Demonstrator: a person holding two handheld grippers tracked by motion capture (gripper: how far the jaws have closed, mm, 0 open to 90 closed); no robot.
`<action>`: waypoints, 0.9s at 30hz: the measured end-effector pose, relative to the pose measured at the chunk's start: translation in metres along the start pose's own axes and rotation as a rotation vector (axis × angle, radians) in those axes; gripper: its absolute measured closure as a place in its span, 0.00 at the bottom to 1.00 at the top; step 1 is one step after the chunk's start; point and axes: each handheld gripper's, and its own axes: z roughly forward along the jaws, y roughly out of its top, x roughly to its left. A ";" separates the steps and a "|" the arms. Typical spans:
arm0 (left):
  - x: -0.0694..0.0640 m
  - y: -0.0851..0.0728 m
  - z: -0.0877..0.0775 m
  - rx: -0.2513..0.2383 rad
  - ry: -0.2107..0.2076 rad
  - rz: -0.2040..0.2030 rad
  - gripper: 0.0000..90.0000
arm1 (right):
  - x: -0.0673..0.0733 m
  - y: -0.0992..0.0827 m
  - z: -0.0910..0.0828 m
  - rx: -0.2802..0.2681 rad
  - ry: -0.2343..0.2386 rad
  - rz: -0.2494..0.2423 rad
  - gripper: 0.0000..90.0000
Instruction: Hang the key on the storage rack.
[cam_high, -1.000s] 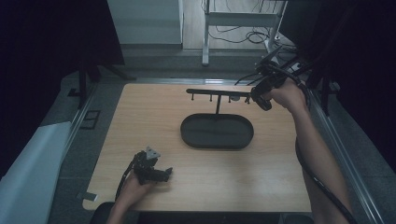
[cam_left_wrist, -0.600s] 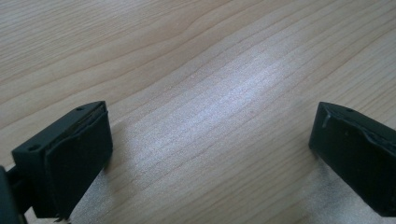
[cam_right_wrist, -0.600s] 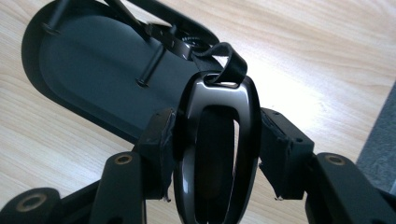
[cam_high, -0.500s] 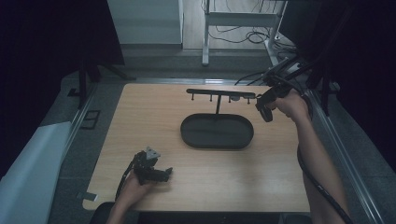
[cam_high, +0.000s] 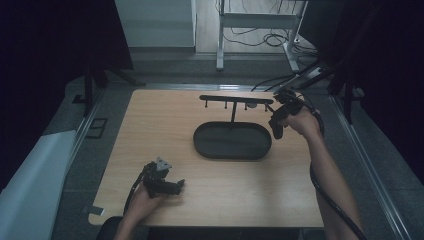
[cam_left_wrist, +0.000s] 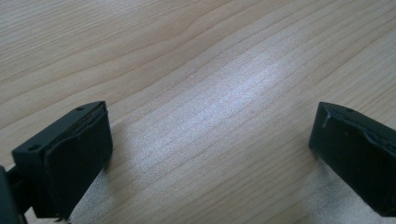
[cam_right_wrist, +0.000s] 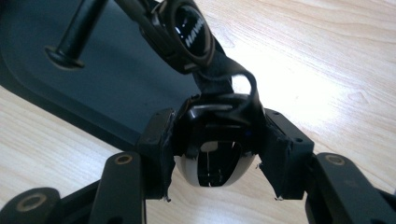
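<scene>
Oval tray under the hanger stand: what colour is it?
The oval tray is plain matte black, clearest in the high view.

A small shiny thing (cam_right_wrist: 215, 158), black on top and white and rounded below, is held tight between the two black jaws in the right gripper view. A black strap (cam_right_wrist: 219, 81) is joined to its top and runs up to a black ring (cam_right_wrist: 184, 30) with white letters on it. The thing is held over the light wood table (cam_right_wrist: 327, 70), just beside the edge of the dark oval tray (cam_right_wrist: 93, 88).
</scene>
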 end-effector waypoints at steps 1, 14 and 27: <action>0.000 0.000 0.000 0.000 0.000 0.000 0.00 | 0.001 0.000 0.003 -0.003 0.002 0.000 0.54; 0.000 0.000 0.000 -0.003 0.001 -0.004 0.00 | 0.015 0.000 0.022 -0.033 -0.001 -0.039 0.54; 0.000 0.000 0.000 0.000 0.000 0.000 0.00 | 0.020 -0.003 0.024 -0.055 0.021 -0.081 0.44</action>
